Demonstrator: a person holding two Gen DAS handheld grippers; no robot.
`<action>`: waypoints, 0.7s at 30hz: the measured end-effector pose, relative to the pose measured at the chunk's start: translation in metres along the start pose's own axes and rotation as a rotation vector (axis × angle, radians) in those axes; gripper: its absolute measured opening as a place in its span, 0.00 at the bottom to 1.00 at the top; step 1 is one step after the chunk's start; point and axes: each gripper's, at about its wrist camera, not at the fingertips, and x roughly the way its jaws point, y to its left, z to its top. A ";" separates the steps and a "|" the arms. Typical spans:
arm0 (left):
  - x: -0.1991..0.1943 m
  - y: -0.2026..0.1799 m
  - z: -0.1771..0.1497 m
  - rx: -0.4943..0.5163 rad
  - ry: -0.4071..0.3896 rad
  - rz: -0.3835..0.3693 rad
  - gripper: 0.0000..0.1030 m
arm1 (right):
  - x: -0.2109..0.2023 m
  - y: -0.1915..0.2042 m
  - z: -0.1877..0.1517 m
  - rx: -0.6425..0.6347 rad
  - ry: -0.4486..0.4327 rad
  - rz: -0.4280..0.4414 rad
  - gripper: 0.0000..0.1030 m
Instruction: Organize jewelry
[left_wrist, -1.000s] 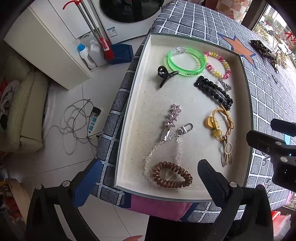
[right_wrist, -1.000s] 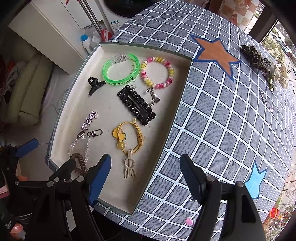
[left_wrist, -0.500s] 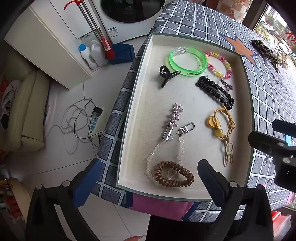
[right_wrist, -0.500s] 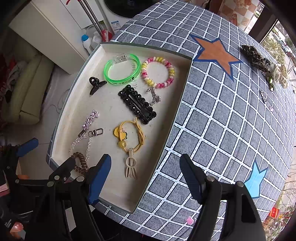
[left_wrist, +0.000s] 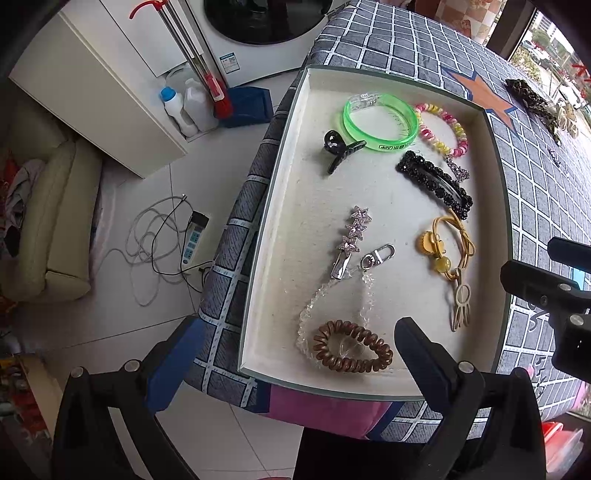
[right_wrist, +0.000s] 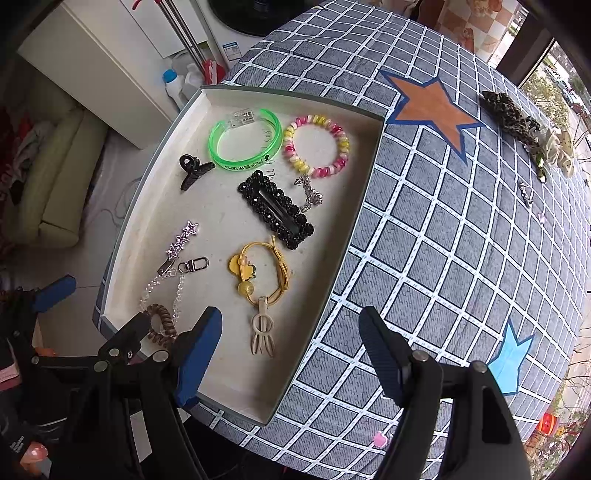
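Observation:
A shallow cream-lined tray (left_wrist: 260, 229) on the checked tablecloth holds a green bangle (left_wrist: 380, 123), a pink-and-yellow bead bracelet (right_wrist: 345, 142), a black claw clip (left_wrist: 338, 147), a black rhinestone barrette (right_wrist: 275, 210), a yellow hair tie (right_wrist: 245, 269), a star clip (left_wrist: 352, 232), a crystal chain (left_wrist: 369, 280) and a brown coil tie (left_wrist: 352, 350). My left gripper (left_wrist: 295, 354) hovers open above the tray's near left corner. Over the tray's near right rim, my right gripper (right_wrist: 290, 350) is open too. Neither holds anything.
Farther along the cloth lie a leopard-print hair piece (right_wrist: 509, 118), a white bow (right_wrist: 557, 147) and small metal bits (right_wrist: 526, 192). A tiny pink item (right_wrist: 378, 439) sits near the table edge. Beyond the table's left side, bottles (left_wrist: 173, 107) and cables (left_wrist: 155, 236) are on the floor.

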 end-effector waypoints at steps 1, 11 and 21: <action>0.000 0.000 0.000 0.000 -0.001 0.003 1.00 | 0.000 0.000 0.000 -0.001 0.000 0.000 0.77; -0.001 0.002 0.000 0.002 0.001 0.008 1.00 | -0.001 0.001 0.001 -0.003 0.000 0.001 0.77; 0.002 0.000 -0.001 -0.008 0.010 0.009 1.00 | -0.001 0.003 0.001 -0.007 -0.002 0.006 0.77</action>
